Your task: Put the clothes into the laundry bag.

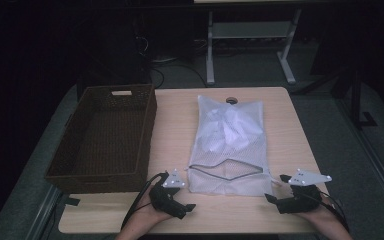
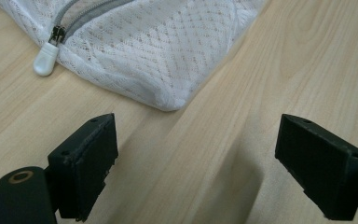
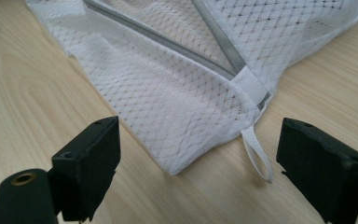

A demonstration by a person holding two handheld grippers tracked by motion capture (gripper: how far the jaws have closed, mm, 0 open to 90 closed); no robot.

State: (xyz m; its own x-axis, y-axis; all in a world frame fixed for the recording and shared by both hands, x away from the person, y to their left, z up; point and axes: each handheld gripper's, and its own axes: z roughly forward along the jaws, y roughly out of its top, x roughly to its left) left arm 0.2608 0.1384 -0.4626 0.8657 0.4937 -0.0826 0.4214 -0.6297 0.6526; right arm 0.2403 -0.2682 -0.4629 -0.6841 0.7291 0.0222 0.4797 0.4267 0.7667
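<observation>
Mesh laundry bag (image 1: 228,145), white and part unzipped, lies lengthwise on the desk (image 1: 280,125) with its zipper end toward the near edge; a brown wicker basket (image 1: 105,137) fills the left side. The left gripper (image 1: 191,199) and right gripper (image 1: 275,187) flank the bag's near corners, both gaping and holding nothing. Left gripper view: a bag corner and white zipper pull (image 2: 45,59) lie beyond the spread jaws. Right gripper view: the other corner and its fabric loop (image 3: 257,156) lie between the jaws, untouched.

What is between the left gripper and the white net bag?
Just bare wooden table lies between the left gripper and the net bag, seen in the left gripper view.
</observation>
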